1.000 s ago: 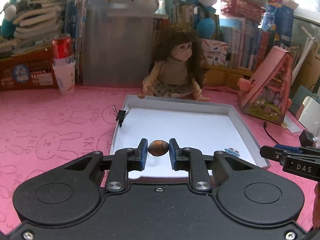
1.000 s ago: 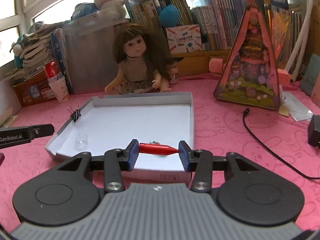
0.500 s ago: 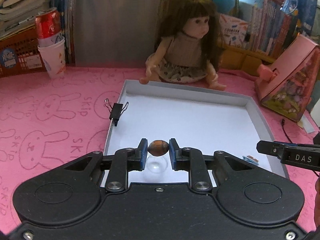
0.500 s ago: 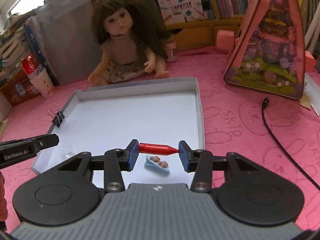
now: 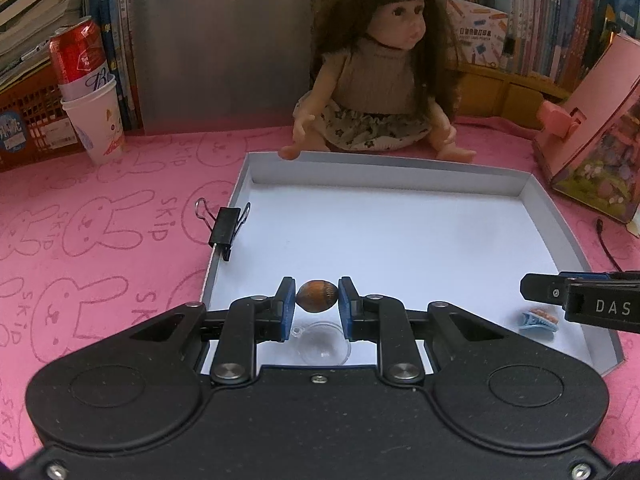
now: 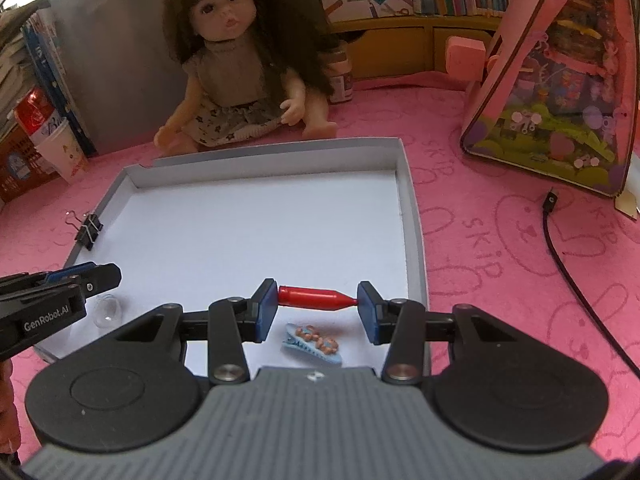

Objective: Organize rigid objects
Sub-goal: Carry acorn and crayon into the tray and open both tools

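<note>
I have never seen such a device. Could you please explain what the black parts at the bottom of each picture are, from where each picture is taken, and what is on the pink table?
There is no robot here. A person holds one two-finger gripper in each hand, and a wide-angle camera on each looks forward along its fingers. The black shape at the bottom is the gripper's own body.

In the left camera's picture, the left gripper is shut on a small brown ball. In the right camera's picture, the right gripper is shut on a red bullet-shaped piece, held end to end.

Both hang over a shallow white tray on the pink tablecloth. In the tray lie a clear dome and a small blue hair clip. A black binder clip grips its left wall. Behind sits a doll.
</note>
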